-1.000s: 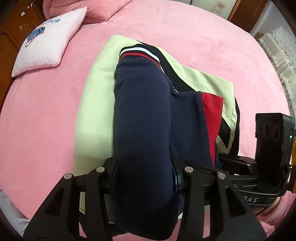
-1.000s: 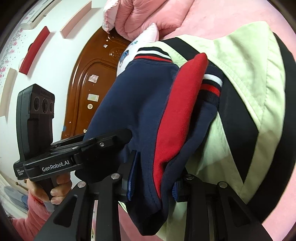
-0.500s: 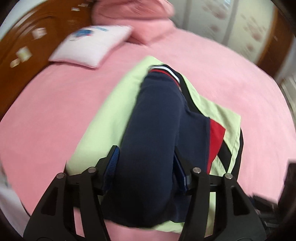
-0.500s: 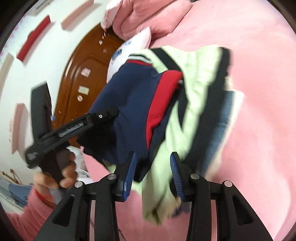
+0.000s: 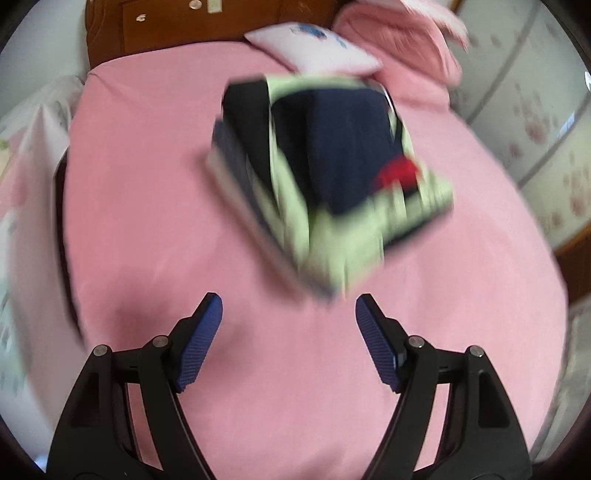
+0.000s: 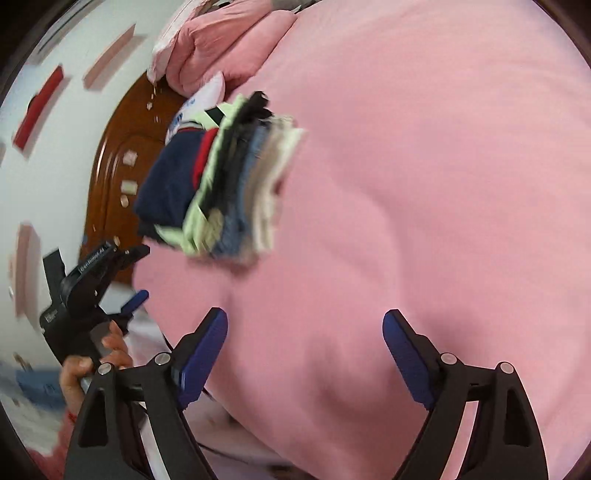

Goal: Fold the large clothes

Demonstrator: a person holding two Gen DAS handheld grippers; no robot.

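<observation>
Clothes, folded into a stack, sit on the pink bed, navy and red garment on top, pale green, black and blue layers under it, though motion blur smears the edges so the count of layers is anyone's guess. Beyond the stack, a white pillow and a bunched pink quilt crowd the wooden headboard. Left gripper hangs short of the stack, jaws spreading, only bedspread between them. Right gripper, well apart from the stack, jaws also widening over bare pink. A hand carries the left tool.
</observation>
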